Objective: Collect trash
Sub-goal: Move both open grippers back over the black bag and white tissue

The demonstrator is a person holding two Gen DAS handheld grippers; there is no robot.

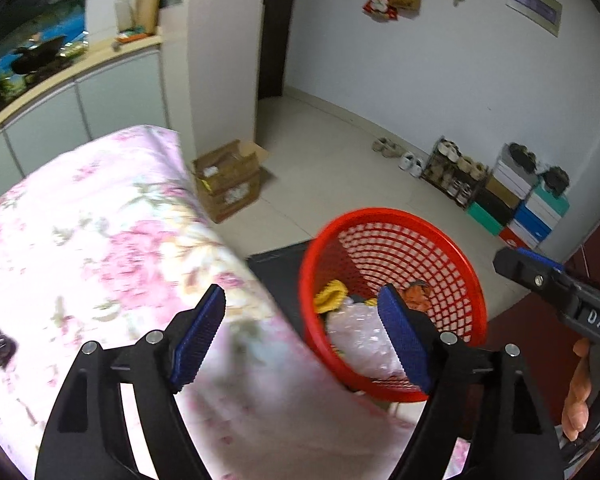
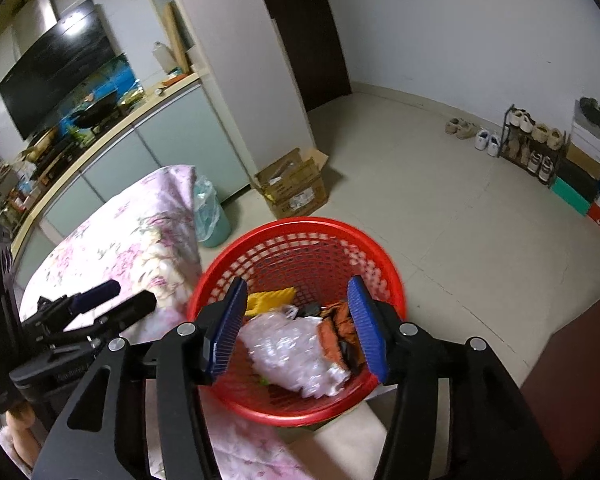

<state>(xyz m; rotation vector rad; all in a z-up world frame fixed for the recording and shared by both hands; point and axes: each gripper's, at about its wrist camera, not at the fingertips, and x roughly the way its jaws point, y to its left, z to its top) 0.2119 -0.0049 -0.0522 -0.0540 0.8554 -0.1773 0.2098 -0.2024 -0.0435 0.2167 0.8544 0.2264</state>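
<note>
Two claws, left claw [image 1: 302, 334] and right claw [image 2: 298, 326], both spread, empty, above red mesh basket [image 2: 300, 240] holding clear plastic bag [image 2: 296, 348].

One red basket [image 2: 300, 236], one cardboard box [image 2: 294, 188], two white shoes [image 2: 486, 140], one shoe rack [image 2: 534, 148].

between my right jaws i see a red lattice basket [image 2: 300, 240] with a yellow scrap [image 2: 270, 299], an orange wrapper [image 2: 334, 332] and a clear crinkled bag [image 2: 292, 348]. left of them, a pink floral cloth [image 2: 112, 240]. my pads [image 2: 228, 332] are ribbed blue.
</note>
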